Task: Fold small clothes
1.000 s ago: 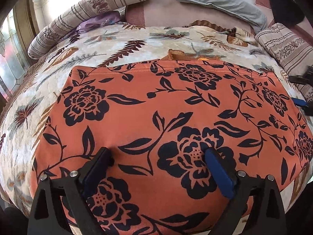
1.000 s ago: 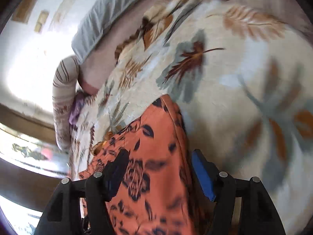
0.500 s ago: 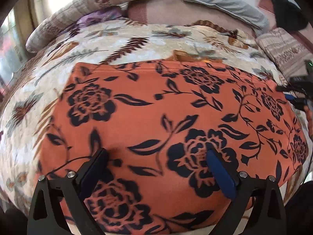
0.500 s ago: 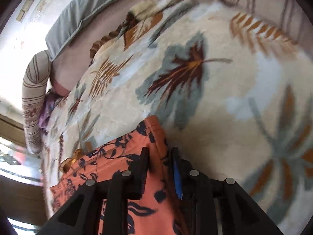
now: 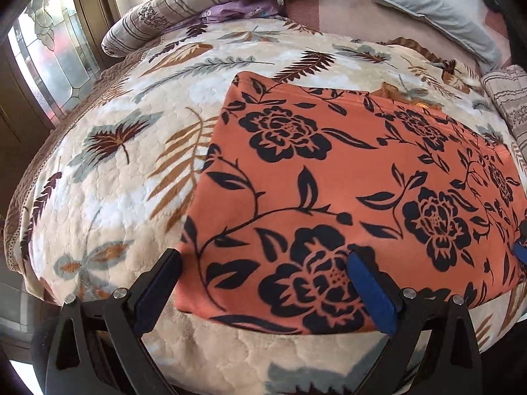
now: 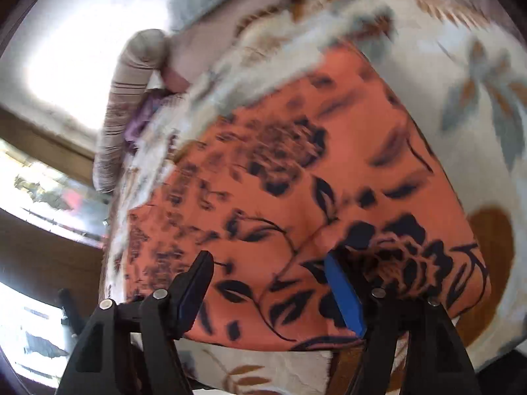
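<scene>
An orange garment with black flowers (image 5: 346, 177) lies spread flat on the leaf-patterned blanket (image 5: 108, 197). My left gripper (image 5: 263, 260) hovers open over the garment's near left corner, its left finger past the cloth's left edge. In the blurred right wrist view, the same garment (image 6: 296, 181) fills the middle. My right gripper (image 6: 268, 263) is above its near edge with jaws opening; the cloth lies under them and is not pinched. A blue pad of the right gripper (image 5: 520, 250) shows at the right edge of the left wrist view.
Striped bolsters (image 5: 210, 3) and a purple cloth (image 5: 237, 10) lie at the bed's far side, with a grey pillow (image 5: 428, 3) to the right. Another striped cushion (image 5: 510, 98) sits at the right. A glass door (image 5: 49, 65) stands left of the bed.
The right gripper shut on the garment's edge half a second ago, then let go and opened while sweeping over the cloth. The left gripper slid left toward the garment's left corner, staying open.
</scene>
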A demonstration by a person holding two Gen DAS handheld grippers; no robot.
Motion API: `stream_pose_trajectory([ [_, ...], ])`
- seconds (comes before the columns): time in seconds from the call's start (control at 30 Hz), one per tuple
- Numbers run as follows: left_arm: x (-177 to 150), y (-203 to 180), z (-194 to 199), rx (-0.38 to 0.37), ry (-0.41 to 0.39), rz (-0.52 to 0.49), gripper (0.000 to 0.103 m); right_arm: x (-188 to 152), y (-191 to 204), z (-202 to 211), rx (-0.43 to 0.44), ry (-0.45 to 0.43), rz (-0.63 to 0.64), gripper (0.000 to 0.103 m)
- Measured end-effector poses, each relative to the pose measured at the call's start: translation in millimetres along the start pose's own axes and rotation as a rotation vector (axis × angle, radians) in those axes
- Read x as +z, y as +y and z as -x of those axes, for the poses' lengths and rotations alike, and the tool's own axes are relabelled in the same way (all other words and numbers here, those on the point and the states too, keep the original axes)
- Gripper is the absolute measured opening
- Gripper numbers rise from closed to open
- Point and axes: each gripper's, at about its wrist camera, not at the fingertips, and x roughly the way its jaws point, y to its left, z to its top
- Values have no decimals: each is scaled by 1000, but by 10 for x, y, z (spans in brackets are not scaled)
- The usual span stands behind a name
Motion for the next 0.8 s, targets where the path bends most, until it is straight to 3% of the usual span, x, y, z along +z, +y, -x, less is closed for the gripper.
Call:
stream_pose_trajectory([
  [0.03,-9,33,-7,8,3,2,100,-14,-31,42,24,-32,-10,73],
  [0.2,-87,227,-115,-11,39,64,100,15,-92,43,55,-29,-29,73],
  [0.5,-109,245,-84,4,35,50,101,-54,-153,102,89,-44,-32,73],
  [0.8,-140,738,29,132,22,106,101,-50,-182,118,102,-44,-47,73],
])
